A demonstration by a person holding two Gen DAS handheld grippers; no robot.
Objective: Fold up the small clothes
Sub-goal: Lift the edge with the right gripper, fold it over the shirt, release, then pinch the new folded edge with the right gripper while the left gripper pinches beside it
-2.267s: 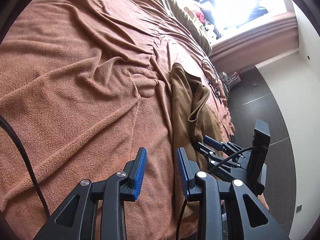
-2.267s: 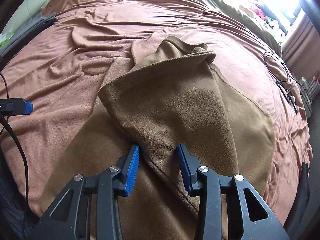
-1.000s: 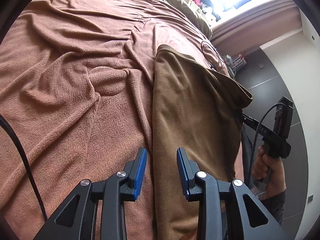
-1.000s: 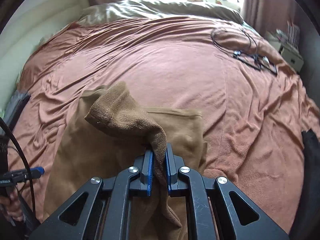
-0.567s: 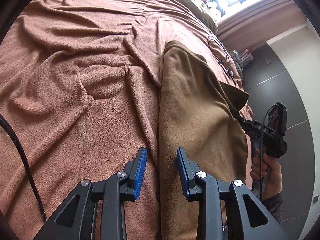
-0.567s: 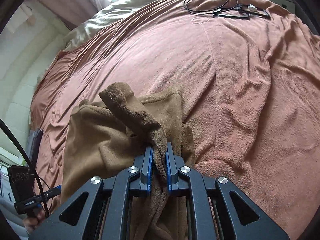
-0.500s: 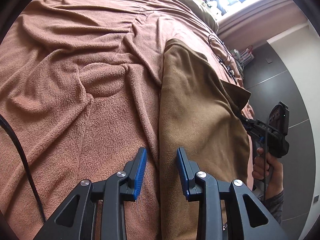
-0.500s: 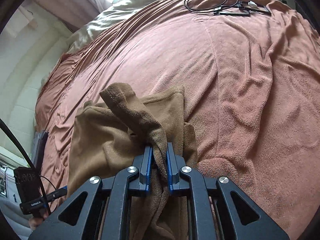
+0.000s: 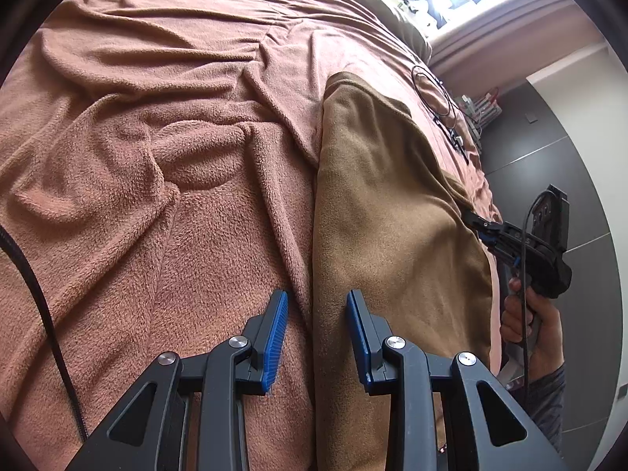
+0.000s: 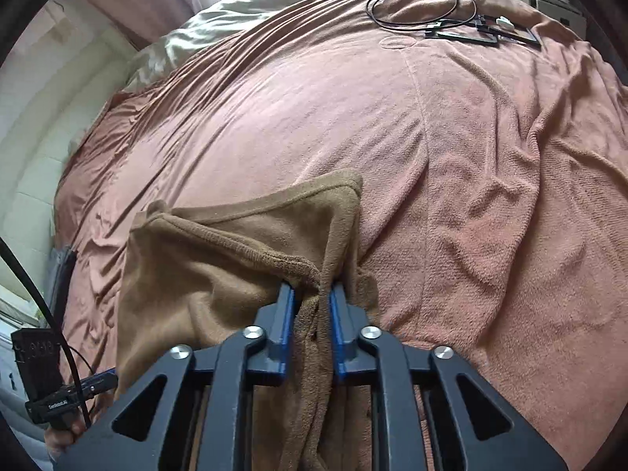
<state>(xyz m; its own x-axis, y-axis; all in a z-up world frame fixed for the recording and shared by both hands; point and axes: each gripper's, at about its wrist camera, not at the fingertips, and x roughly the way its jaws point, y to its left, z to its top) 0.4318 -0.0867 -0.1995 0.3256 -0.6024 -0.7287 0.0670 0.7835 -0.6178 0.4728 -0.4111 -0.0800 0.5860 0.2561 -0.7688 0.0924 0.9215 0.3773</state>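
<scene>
While your right gripper (image 10: pixel 310 294) clamps a bunched hem of the brown fleece garment (image 9: pixel 388 212), note its entry: soft, limp, light, likely to sag and slide over itself. Location: spread on the pink blanket (image 9: pixel 165 180), directly ahead of both grippers. Your left gripper (image 9: pixel 316 316) hangs with jaws apart, straddling the garment's near edge, holding nothing. Recommended hold: that edge between the pads, pinching both layers at the seam.

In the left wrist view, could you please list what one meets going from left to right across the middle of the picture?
Black cable → pink blanket → brown garment → right gripper → hand holding it.
</scene>
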